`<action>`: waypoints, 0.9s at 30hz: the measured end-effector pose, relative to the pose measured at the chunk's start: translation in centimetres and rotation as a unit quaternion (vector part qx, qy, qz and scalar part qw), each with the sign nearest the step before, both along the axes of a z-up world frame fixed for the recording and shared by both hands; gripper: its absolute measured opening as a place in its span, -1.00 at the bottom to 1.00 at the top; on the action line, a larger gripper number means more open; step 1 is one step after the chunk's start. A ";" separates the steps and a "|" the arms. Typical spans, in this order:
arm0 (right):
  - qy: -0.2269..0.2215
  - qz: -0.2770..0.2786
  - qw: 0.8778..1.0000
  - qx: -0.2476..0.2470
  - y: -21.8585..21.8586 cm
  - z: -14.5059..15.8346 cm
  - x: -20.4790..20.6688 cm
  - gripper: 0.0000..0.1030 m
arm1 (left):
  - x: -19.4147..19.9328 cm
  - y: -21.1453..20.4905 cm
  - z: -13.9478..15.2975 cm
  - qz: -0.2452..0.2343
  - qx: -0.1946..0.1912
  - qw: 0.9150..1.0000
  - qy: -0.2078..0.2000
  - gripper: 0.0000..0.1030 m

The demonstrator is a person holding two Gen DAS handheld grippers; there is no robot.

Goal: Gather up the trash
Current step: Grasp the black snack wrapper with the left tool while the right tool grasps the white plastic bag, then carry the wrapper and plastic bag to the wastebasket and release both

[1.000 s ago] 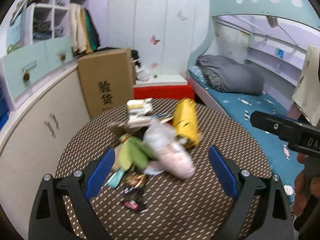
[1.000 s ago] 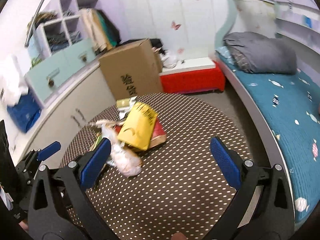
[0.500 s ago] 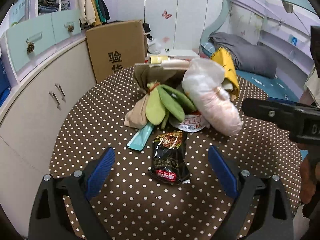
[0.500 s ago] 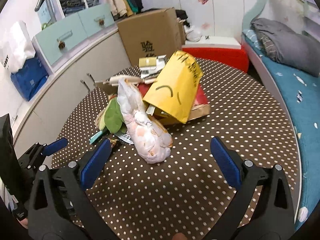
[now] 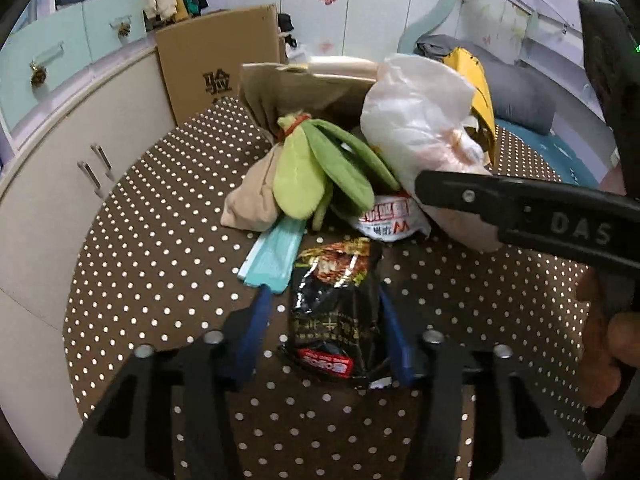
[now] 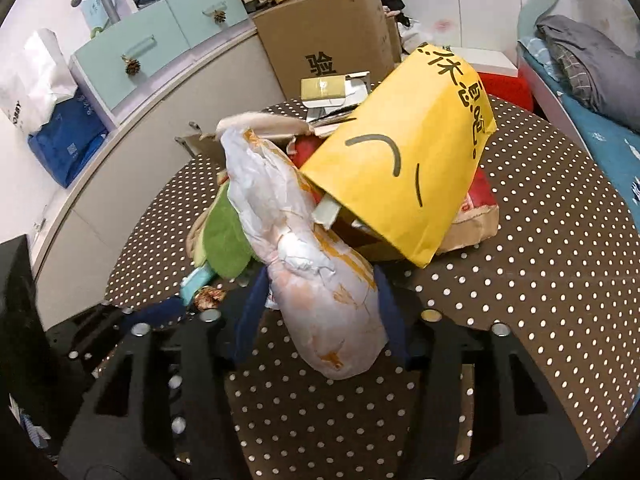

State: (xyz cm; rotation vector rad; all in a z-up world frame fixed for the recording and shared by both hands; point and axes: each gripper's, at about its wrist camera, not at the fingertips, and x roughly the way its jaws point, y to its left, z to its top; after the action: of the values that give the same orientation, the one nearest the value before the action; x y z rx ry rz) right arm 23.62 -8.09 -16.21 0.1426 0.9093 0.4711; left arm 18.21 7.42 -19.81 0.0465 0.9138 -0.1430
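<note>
A heap of trash lies on a round table with a brown dotted cloth [image 5: 160, 220]. In the left wrist view a black snack wrapper [image 5: 336, 312] lies between the jaws of my left gripper [image 5: 324, 294], which are closing; the right pad touches it and a gap shows at the left pad. The jaws of my right gripper [image 6: 320, 280] are closing on a stuffed white plastic bag [image 6: 316, 300], with both pads against its sides. A yellow paper bag [image 6: 400, 168] leans on the heap behind it. Green fabric leaves [image 5: 316, 168] and a teal packet [image 5: 276, 256] lie beside the wrapper.
A cardboard box [image 6: 332, 40] stands behind the table next to a curved white cabinet [image 5: 60, 160] with teal drawers. A bed [image 6: 600, 132] with a grey blanket runs along the right. My right gripper's black arm [image 5: 520, 208] crosses the left wrist view, with a hand at the right edge.
Both grippers came down closer to the heap and their jaws narrowed from wide open. The wrapper now lies between the left jaws and the white bag between the right jaws.
</note>
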 end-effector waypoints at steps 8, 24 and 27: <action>0.000 0.004 0.999 0.041 -2.9 1.3 -4.1 -0.10 | -1.5 0.8 0.2 0.004 -0.028 1.000 0.004 -0.44; -0.082 -0.073 0.988 0.104 -12.3 8.1 -8.1 -0.10 | -4.4 -2.0 6.2 -0.003 -0.075 0.996 -0.048 -0.47; -0.101 -0.103 0.983 0.113 -15.2 9.4 -8.6 -0.10 | -3.9 -4.5 8.5 -0.027 -0.082 0.994 -0.071 -0.47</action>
State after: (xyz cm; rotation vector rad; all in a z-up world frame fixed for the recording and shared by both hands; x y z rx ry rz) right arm 15.04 -23.29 -6.82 0.3847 0.6320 0.3867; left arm 14.27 2.93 -11.30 -0.0708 0.7566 -0.2618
